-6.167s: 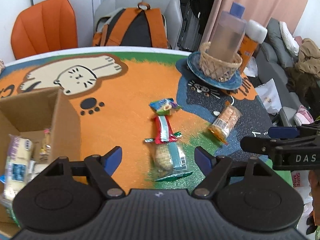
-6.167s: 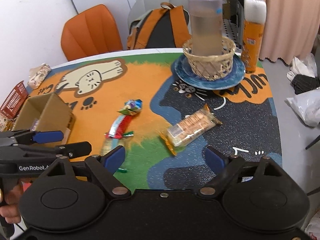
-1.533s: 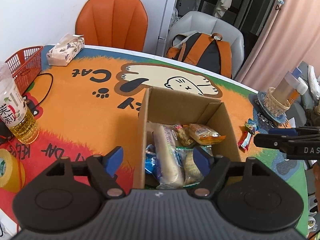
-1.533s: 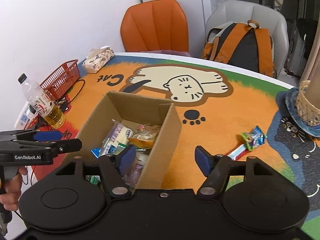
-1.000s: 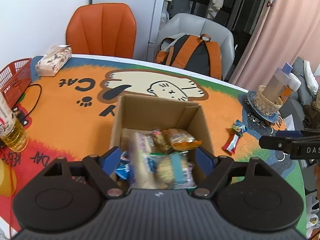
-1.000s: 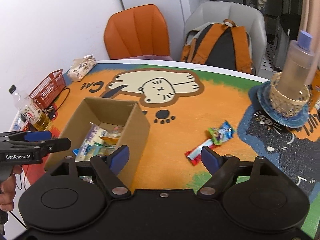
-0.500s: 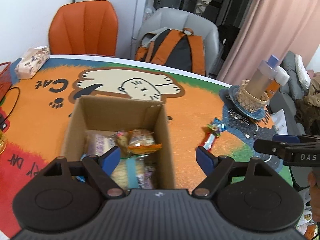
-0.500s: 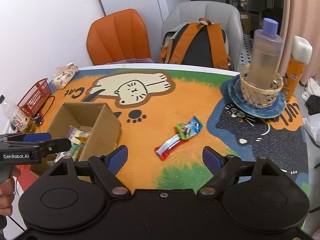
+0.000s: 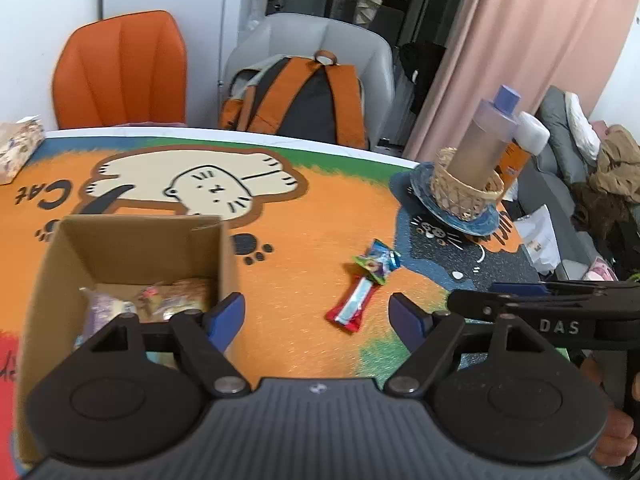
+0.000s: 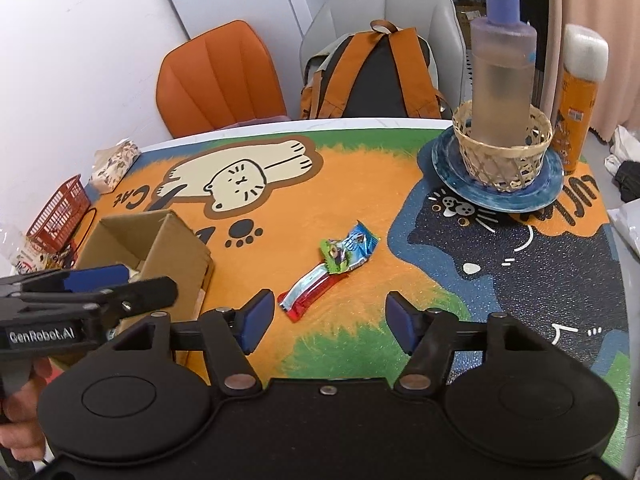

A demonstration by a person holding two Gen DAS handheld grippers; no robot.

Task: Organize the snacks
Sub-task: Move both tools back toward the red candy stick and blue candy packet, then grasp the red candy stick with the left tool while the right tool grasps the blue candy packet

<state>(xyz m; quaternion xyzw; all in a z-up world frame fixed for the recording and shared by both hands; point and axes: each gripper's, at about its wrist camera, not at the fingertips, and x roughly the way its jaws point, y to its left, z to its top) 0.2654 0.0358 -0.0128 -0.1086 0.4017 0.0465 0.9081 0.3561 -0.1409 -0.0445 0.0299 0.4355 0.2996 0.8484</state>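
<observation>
Two snacks lie on the orange mat: a red wrapped bar (image 9: 352, 306) (image 10: 308, 290) and a blue-green packet (image 9: 378, 262) (image 10: 348, 252) touching its far end. An open cardboard box (image 9: 132, 256) (image 10: 160, 240) to their left holds several snack packs (image 9: 172, 294). My left gripper (image 9: 318, 314) is open and empty, above the mat between box and bar. My right gripper (image 10: 326, 318) is open and empty, just this side of the red bar. Each gripper shows in the other's view, the left one (image 10: 92, 284) and the right one (image 9: 540, 300).
A blue plate (image 10: 496, 188) with a wicker basket (image 10: 504, 148) and a tall bottle (image 10: 502, 60) stands at the back right, next to an orange can (image 10: 576, 100). A red basket (image 10: 60, 212) and tissue pack (image 10: 116, 164) sit at the left. Chairs and a backpack (image 9: 296, 100) stand behind.
Both grippers have swung right, from over the box toward the two snacks. The bar and packet now lie nearer the middle of both views. Both stay open.
</observation>
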